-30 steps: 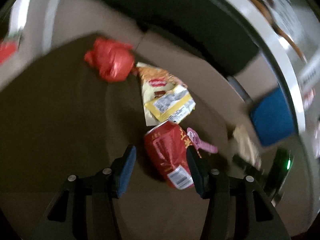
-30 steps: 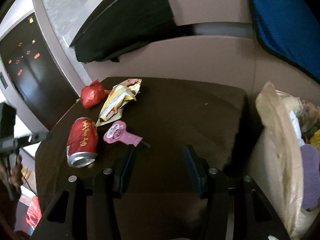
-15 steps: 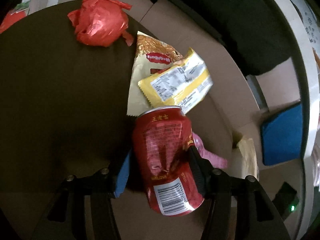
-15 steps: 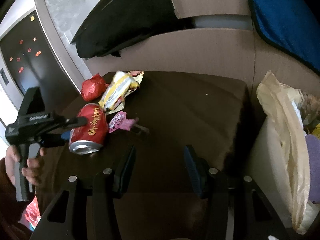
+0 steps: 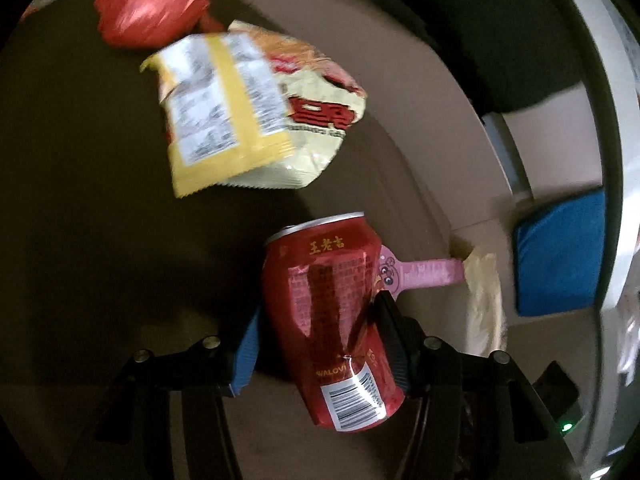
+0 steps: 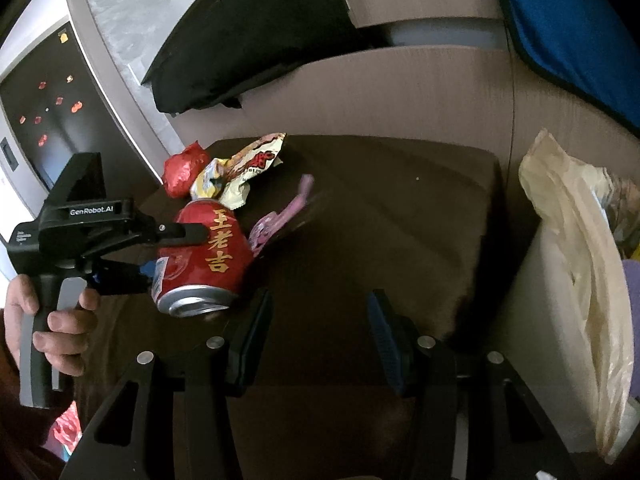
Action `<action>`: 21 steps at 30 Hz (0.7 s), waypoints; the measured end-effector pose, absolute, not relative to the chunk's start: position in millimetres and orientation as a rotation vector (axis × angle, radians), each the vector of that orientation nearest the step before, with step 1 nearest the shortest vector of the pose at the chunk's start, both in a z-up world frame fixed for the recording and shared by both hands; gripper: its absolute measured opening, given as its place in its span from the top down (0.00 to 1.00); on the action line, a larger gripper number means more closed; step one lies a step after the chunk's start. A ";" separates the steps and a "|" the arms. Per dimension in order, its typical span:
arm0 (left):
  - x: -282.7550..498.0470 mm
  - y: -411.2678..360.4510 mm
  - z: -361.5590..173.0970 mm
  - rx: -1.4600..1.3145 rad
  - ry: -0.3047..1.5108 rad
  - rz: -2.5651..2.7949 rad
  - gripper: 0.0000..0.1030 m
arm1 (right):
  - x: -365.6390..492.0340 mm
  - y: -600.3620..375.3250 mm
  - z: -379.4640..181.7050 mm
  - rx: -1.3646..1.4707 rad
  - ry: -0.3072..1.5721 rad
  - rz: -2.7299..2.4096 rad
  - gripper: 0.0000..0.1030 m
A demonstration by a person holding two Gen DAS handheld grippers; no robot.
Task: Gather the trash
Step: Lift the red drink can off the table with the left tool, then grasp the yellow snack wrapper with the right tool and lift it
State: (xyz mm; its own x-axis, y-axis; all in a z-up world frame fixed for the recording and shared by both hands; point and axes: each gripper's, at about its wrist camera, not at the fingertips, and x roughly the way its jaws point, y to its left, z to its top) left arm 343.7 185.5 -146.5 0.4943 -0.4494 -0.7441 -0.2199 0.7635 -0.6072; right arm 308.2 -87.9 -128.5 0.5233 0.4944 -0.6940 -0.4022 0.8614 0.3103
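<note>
While the left gripper [image 5: 316, 340] clamps the red can [image 5: 332, 320], the right gripper [image 6: 316, 340] gapes over bare tabletop [image 6: 400, 208].

Looks like a home living area. Dark brown square low table [image 6: 400, 208] strewn with snack litter: crumpled yellow-and-white snack wrappers [image 5: 256, 112], dented red drink can [image 5: 332, 320]. Far side: black cushion [image 6: 248, 52] and blue cushion [image 6: 572, 28] on beige seating. Right: cream plastic bag-lined trash bin [image 6: 568, 264].
</note>
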 end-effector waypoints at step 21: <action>269.9 244.9 -81.4 -0.287 0.798 0.056 0.50 | 328.9 -45.8 -91.4 0.010 0.799 0.636 0.54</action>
